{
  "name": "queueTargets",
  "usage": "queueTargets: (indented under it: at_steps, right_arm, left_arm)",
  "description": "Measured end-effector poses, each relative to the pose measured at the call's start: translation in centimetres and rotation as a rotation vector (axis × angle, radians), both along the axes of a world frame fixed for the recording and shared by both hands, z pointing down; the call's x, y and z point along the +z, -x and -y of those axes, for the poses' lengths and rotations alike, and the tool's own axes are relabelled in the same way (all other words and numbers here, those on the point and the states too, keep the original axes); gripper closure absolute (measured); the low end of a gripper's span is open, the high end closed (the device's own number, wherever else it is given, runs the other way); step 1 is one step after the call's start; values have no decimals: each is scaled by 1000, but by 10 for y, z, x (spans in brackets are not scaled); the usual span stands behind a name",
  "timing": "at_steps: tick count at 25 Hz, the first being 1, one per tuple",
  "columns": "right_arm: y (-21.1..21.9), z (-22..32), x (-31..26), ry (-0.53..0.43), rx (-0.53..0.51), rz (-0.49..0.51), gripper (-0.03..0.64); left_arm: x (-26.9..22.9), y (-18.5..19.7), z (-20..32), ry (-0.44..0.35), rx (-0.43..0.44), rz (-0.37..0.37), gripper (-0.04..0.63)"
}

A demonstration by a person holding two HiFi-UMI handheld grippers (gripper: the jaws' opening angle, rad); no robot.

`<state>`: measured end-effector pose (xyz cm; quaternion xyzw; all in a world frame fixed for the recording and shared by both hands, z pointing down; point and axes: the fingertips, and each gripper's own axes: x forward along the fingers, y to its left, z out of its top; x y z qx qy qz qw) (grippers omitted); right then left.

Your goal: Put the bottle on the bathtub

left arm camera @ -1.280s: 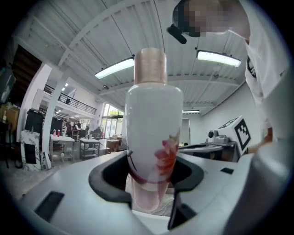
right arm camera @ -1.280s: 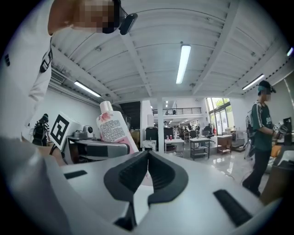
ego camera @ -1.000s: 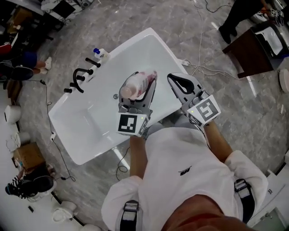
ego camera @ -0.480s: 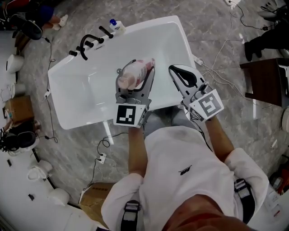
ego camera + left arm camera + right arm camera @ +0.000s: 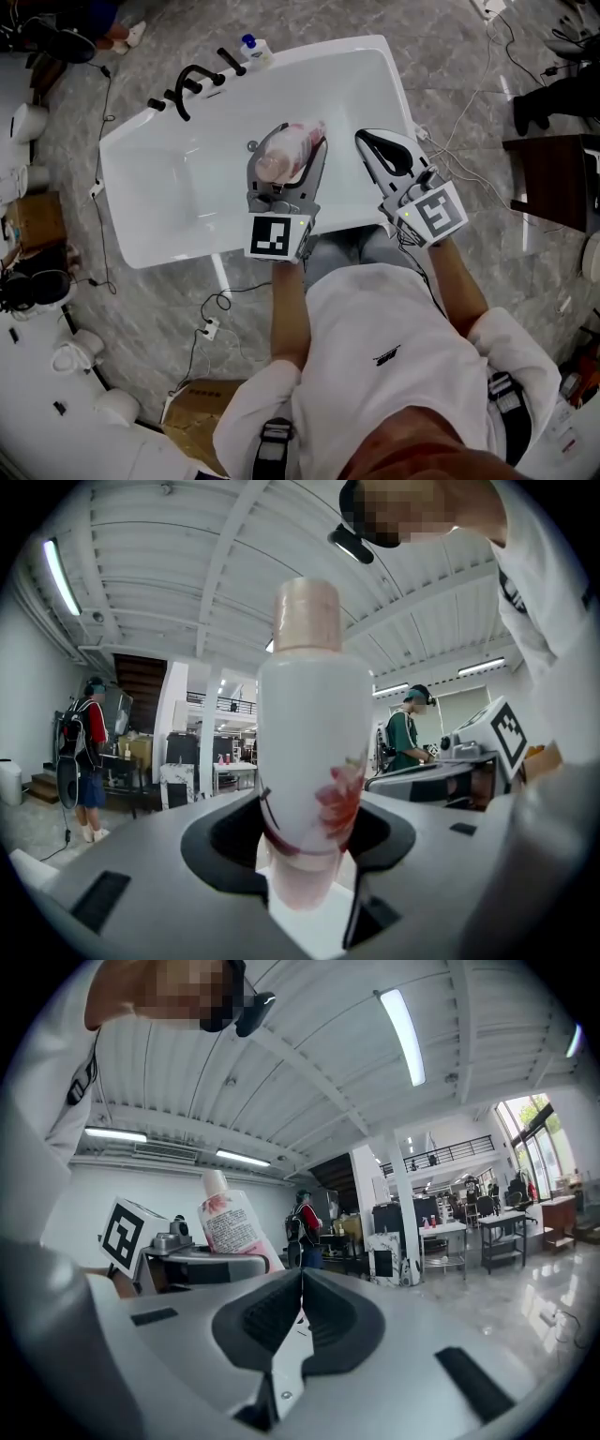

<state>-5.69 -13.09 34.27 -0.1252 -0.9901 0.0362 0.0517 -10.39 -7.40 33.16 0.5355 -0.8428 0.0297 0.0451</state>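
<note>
**Bottle held upright over the bathtub, not yet set down**

A person in a white shirt stands at the near rim of a white bathtub with a gripper in each hand. The left gripper clamps a white bottle with a pink cap and a red flower print. Its jaws press on the lower body, and the cap points up. From the head view the bottle shows against the tub's basin, in the air and off the rim. The right gripper is just beside it on the right, its jaws closed together with nothing between them. A black faucet and a small blue-capped bottle sit on the tub's far edge.
</note>
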Motion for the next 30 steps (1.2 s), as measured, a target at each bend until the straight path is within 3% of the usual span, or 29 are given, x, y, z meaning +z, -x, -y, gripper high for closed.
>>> queueTargets:
  at_steps: [13, 30]
  right_arm:
    - [100, -6, 54, -34, 55, -48, 621]
    - [185, 28, 172, 9, 93, -109, 621]
  left_arm:
    - [70, 100, -9, 8, 3, -57, 360]
    - [189, 193, 27, 45, 14, -66, 360]
